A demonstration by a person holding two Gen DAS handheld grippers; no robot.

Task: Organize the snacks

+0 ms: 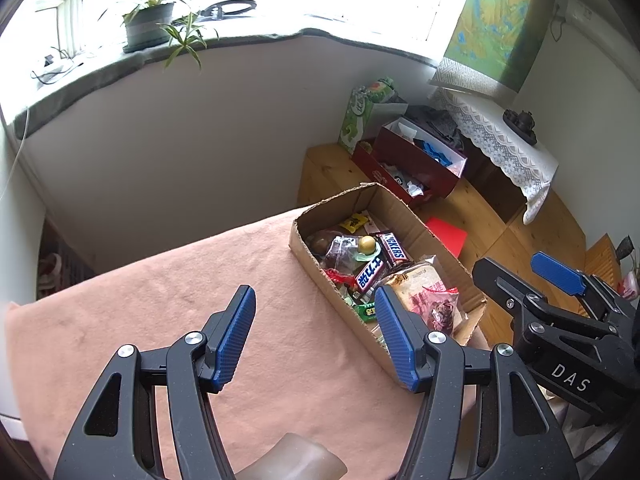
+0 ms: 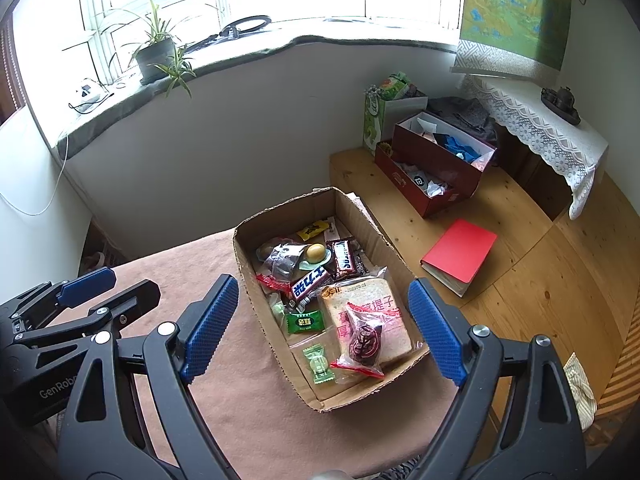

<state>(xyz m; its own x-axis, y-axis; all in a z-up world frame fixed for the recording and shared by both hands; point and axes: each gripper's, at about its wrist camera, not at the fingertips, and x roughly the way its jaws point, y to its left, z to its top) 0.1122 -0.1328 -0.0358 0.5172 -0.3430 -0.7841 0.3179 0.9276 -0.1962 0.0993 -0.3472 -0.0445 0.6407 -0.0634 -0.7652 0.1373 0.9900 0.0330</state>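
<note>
Left gripper (image 1: 316, 330), right gripper (image 2: 324, 316): black frames, 2 blue ribbed jaws each, silver screws, white lettering.

A cardboard box (image 2: 256, 300) of snacks (image 2: 364, 312) sits on the cloth-covered table (image 2: 248, 420); a notebook (image 2: 460, 254) lies on the floor to its right.

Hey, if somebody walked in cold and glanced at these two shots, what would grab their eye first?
Most likely the open cardboard box on the pink cloth, crammed with wrapped snacks, a bagged bread slice nearest the camera. Next, the blue-padded tongs: the right tongs hang open above the box, the left tongs open beside it. Off on the wooden floor lies a bright red notebook.
</note>
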